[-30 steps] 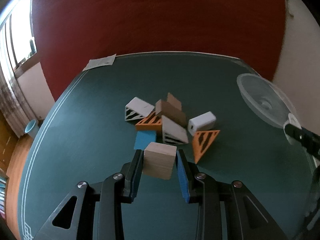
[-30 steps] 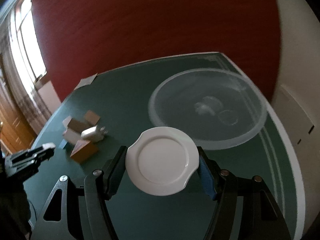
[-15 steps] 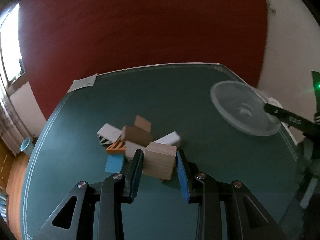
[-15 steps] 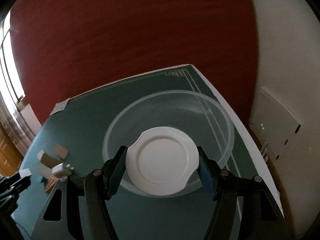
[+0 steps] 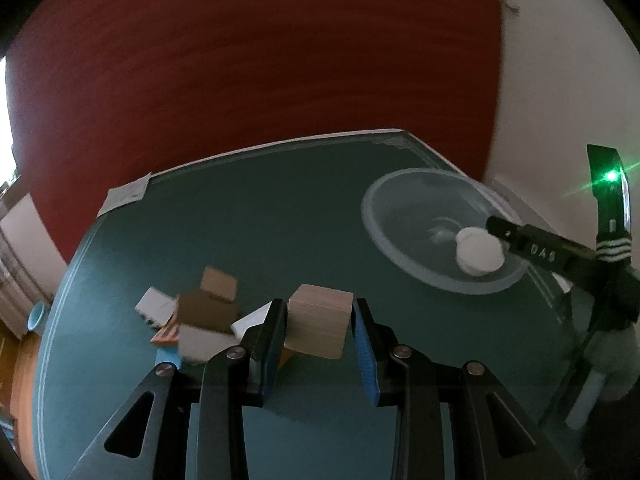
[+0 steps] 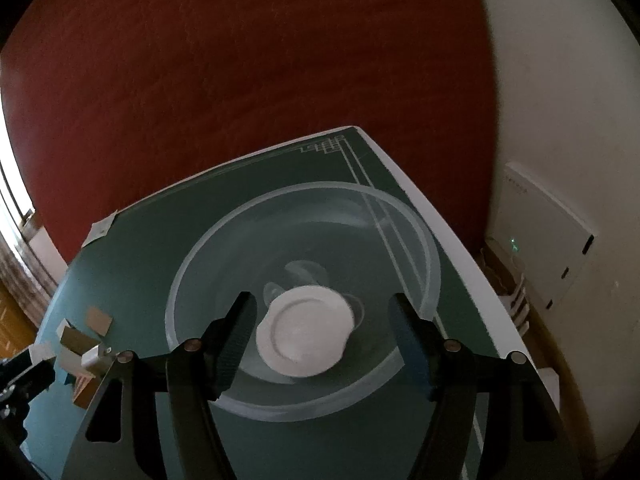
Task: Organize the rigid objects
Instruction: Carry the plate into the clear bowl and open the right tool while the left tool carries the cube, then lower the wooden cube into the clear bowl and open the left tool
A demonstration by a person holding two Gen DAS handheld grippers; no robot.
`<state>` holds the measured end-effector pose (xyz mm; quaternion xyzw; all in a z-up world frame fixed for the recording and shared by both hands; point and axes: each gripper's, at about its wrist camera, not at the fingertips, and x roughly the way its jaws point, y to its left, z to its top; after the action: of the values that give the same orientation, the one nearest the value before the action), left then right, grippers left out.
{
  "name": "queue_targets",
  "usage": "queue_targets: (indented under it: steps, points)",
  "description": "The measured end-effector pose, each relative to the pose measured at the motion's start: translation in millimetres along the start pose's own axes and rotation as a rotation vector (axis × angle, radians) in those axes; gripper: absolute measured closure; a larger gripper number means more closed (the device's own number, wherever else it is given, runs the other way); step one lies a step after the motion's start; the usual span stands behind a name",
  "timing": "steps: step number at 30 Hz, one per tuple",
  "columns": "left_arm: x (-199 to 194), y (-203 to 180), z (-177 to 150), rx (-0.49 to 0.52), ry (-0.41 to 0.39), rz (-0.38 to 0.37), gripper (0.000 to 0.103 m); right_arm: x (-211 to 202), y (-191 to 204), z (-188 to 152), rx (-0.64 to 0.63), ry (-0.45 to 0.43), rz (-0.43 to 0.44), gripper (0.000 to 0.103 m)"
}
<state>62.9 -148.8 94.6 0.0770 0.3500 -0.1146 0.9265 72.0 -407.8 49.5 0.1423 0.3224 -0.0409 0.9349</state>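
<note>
My left gripper (image 5: 318, 322) is shut on a light wooden block (image 5: 319, 326) and holds it above the green table. My right gripper (image 6: 322, 332) is open above the clear plastic bowl (image 6: 200, 264). A small white plate (image 6: 306, 330) sits loose between its fingers, inside the bowl, slightly blurred. In the left wrist view the bowl (image 5: 384, 236) is at the right, with the white plate (image 5: 478, 257) in it and the right gripper (image 5: 532, 246) over it. A pile of blocks (image 5: 200, 316) lies left of the wooden block.
The green table (image 5: 260, 220) ends at a red wall behind. A paper slip (image 5: 126, 196) lies at its far left corner. The table's right edge (image 6: 440, 224) runs close past the bowl. The block pile (image 6: 84, 340) and the left gripper (image 6: 24, 368) show at the right wrist view's left.
My right gripper has opened and let go of the white plate, which now lies in the bowl. My left gripper has carried the wooden block rightward, toward the bowl.
</note>
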Motion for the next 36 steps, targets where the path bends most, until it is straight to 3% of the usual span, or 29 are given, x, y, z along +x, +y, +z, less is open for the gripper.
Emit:
queue_targets:
  steps: [22, 33, 34, 36]
  points:
    - [72.6, -59.0, 48.7, 0.022, 0.036, -0.080, 0.068, -0.7, -26.3, -4.0, 0.047, -0.038, -0.141, 0.033]
    - [81.6, -67.8, 56.6, 0.030, 0.032, -0.103, 0.068, -1.3, -30.1, -3.5, 0.054, -0.053, -0.157, 0.033]
    - [82.2, -67.7, 57.2, 0.025, 0.031, -0.105, 0.066, -2.4, -30.6, -3.9, 0.053, -0.057, -0.159, 0.033]
    - [86.6, -66.8, 58.7, 0.009, 0.038, -0.112, 0.052, -3.5, -31.7, -4.6, 0.054, -0.061, -0.162, 0.033]
